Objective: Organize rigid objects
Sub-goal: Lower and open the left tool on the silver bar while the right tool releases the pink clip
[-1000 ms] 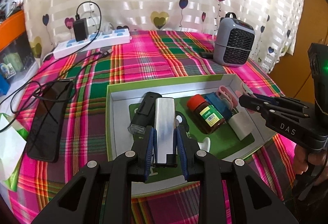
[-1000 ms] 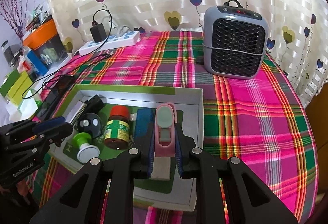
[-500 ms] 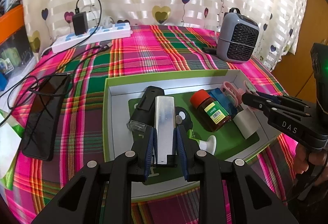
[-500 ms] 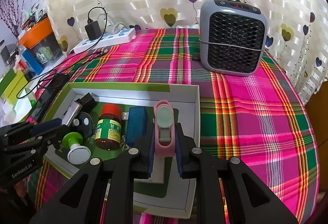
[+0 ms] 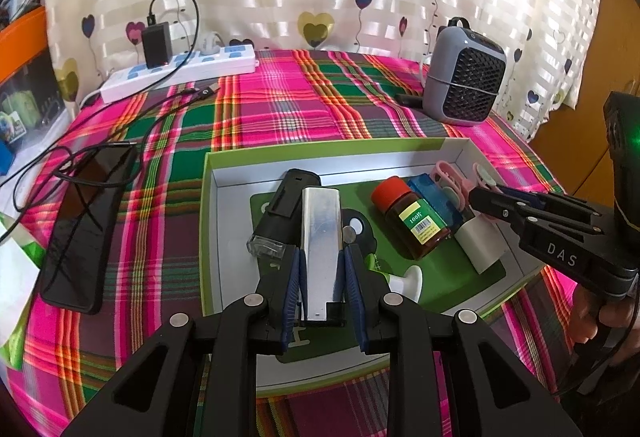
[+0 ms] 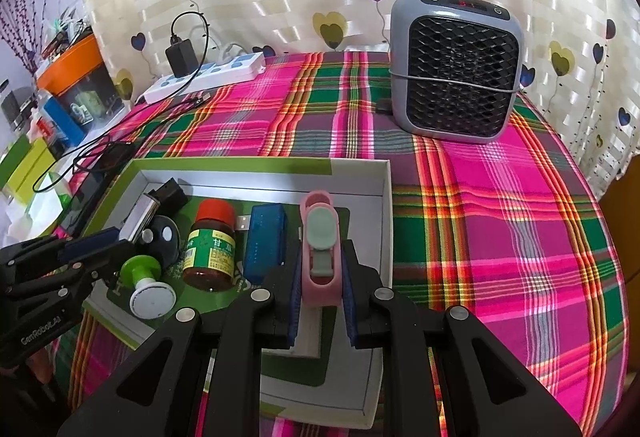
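Silver metal bar (image 5: pixel 321 237) clamped in left tongs (image 5: pixel 321 279) over green-rimmed box (image 5: pixel 320 155) | pink clip (image 6: pixel 321 249) clamped in right tongs (image 6: pixel 321 289) by box's right wall | both seemingly poised for sorting beside brown bottle (image 6: pixel 211 249).

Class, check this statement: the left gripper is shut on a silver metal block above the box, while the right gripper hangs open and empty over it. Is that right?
Not quite. The right gripper is not open and empty: the right wrist view shows it shut on a pink clip. The rest holds: the left gripper is shut on the silver metal block above the box.
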Action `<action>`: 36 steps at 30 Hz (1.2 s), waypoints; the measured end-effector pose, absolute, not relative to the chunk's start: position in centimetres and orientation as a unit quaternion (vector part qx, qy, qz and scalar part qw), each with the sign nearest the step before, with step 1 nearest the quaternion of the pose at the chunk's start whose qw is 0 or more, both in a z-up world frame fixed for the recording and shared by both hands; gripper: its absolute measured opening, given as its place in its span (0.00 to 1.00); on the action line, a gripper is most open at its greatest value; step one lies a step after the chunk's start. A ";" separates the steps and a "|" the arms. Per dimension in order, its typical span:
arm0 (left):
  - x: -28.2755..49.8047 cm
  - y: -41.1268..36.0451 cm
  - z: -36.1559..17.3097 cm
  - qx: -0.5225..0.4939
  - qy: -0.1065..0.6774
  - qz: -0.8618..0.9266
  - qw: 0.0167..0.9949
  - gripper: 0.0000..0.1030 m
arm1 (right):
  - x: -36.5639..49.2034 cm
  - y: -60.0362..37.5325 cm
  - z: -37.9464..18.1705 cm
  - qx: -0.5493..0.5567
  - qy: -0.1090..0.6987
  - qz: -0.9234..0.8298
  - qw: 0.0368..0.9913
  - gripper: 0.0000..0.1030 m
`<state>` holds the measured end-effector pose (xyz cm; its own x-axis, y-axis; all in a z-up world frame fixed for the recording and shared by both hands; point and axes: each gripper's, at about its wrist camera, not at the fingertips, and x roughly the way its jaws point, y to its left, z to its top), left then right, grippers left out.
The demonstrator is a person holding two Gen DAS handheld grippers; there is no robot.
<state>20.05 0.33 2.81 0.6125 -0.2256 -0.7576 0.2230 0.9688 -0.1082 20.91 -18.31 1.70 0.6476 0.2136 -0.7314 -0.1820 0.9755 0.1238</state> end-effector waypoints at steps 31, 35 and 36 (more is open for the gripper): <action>19.6 -0.1 3.0 0.007 0.423 -0.114 0.899 0.36 | 20.2 -17.9 1.7 0.012 0.404 0.111 0.908 0.36; 19.1 -0.2 3.1 0.011 0.419 -0.110 0.901 0.37 | 19.8 -17.7 1.9 0.008 0.400 0.110 0.910 0.39; 18.9 -0.2 3.2 0.012 0.418 -0.109 0.902 0.37 | 19.7 -17.7 2.0 0.007 0.398 0.110 0.911 0.39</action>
<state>18.93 -0.21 3.23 0.6270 -0.1869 -0.7562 0.2072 0.9758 -0.0694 19.68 -17.72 2.03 0.6583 0.2063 -0.7240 -0.1943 0.9757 0.1013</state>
